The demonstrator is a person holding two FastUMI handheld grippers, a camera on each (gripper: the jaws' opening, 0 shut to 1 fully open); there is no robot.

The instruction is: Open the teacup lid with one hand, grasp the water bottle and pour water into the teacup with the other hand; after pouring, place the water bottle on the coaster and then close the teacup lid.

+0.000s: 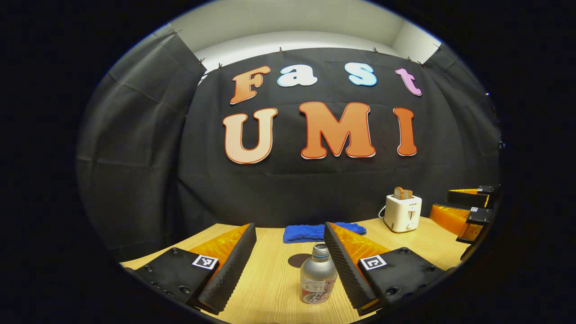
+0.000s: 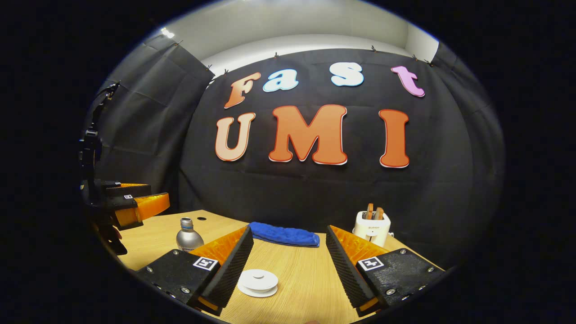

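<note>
As I hold both tools above the wooden table (image 1: 270, 279), the findings read as follows.

Left gripper (image 1: 288, 263): my fingers stand wide apart at the bottom of the left gripper view, holding nothing.
Water bottle (image 1: 318, 279): upright on the table, lower centre of the left gripper view, between my left fingers and nearer the right-hand one; whether it touches that pad I cannot tell. Its neck is uncapped. In the right gripper view it stands at lower left (image 2: 189, 235), beyond my right tool's left-hand finger.
Right gripper (image 2: 288, 265): fingers spread wide at the bottom of the right gripper view, gripping nothing. In the left gripper view it shows at the right edge (image 1: 468, 211).
Teacup lid (image 2: 258, 282): a white round piece with a small knob, lying low on the table at bottom centre of the right gripper view, just beside my left-hand finger. I cannot tell whether a cup sits beneath it.
Blue cloth (image 1: 315, 232): folded, at the far edge of the table, centre.
Toaster (image 1: 402, 212): white, bread slices in its slots, right of the cloth.
Left tool from the right gripper view (image 2: 135, 204): at the left edge, above the table.
</note>
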